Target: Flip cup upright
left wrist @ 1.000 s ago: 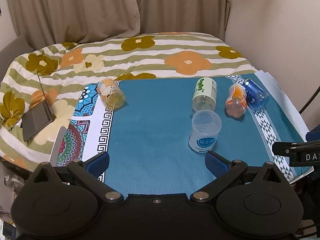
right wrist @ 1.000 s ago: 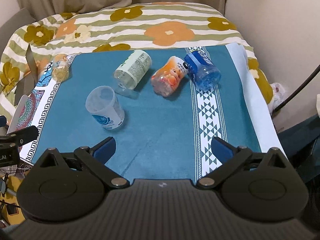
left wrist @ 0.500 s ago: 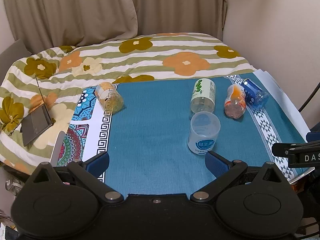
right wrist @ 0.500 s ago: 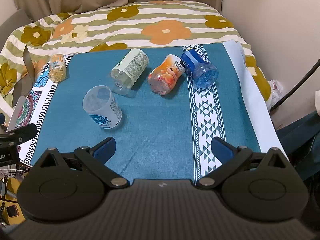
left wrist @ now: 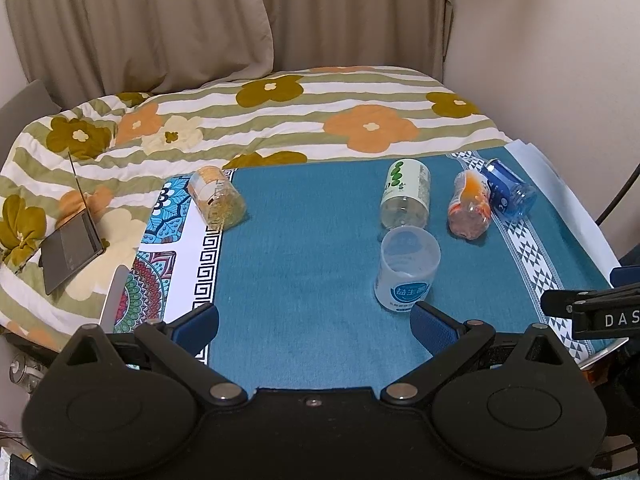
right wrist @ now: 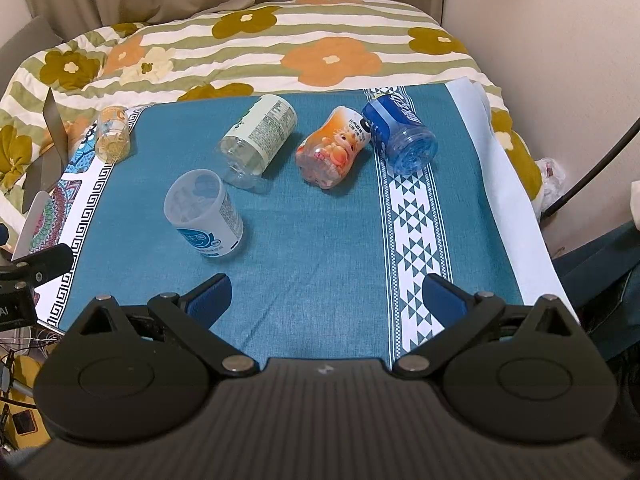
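A translucent white cup with a blue label stands upright on the teal cloth, mouth up; it also shows in the right wrist view. My left gripper is open and empty, just in front of the cup, its right finger close to the cup's base. My right gripper is open and empty, nearer than the cup and to its right.
Lying on the cloth behind the cup are a green-label bottle, an orange bottle and a blue bottle. A yellow jar lies at the cloth's left edge. A laptop sits on the floral blanket. A wall stands right.
Both grippers have drawn back and up a little from the cup, so the objects look slightly farther away. The cup and bottles have not moved.
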`<action>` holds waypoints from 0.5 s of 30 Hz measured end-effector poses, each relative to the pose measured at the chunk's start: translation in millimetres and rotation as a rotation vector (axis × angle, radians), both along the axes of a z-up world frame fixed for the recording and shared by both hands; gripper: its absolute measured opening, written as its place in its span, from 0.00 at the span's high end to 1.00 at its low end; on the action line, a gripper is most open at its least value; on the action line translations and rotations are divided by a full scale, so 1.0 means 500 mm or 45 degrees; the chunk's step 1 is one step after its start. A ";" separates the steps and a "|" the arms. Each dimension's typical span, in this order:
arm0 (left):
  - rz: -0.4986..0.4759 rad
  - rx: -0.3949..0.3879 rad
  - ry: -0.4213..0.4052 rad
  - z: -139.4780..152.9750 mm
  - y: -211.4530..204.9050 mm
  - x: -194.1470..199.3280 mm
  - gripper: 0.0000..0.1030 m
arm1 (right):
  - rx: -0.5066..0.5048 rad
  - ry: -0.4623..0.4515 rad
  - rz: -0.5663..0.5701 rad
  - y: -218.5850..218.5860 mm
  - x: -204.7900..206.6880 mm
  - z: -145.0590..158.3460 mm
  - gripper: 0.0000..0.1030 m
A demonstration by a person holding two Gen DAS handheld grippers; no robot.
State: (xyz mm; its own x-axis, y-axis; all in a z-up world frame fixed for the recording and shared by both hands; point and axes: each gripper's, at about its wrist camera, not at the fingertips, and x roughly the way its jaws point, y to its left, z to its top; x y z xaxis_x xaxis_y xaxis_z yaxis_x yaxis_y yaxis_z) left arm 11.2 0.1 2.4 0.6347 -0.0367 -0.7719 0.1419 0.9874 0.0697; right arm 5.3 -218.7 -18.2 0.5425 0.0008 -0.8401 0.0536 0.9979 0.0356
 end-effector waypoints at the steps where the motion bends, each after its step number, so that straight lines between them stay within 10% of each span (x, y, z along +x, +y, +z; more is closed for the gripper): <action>1: 0.000 0.000 -0.001 0.000 0.000 0.000 0.00 | 0.000 0.000 0.000 0.000 0.000 0.000 0.00; 15: 0.002 -0.003 -0.004 0.004 0.004 -0.002 0.00 | -0.004 0.004 -0.007 0.001 -0.003 -0.005 0.00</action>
State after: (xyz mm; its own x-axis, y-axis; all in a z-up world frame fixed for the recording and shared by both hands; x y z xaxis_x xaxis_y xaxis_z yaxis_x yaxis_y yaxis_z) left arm 10.4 1.9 4.5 0.6370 -0.0377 -0.7699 0.1404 0.9878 0.0678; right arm 4.0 -218.1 -20.5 0.5396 -0.0046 -0.8419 0.0592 0.9977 0.0325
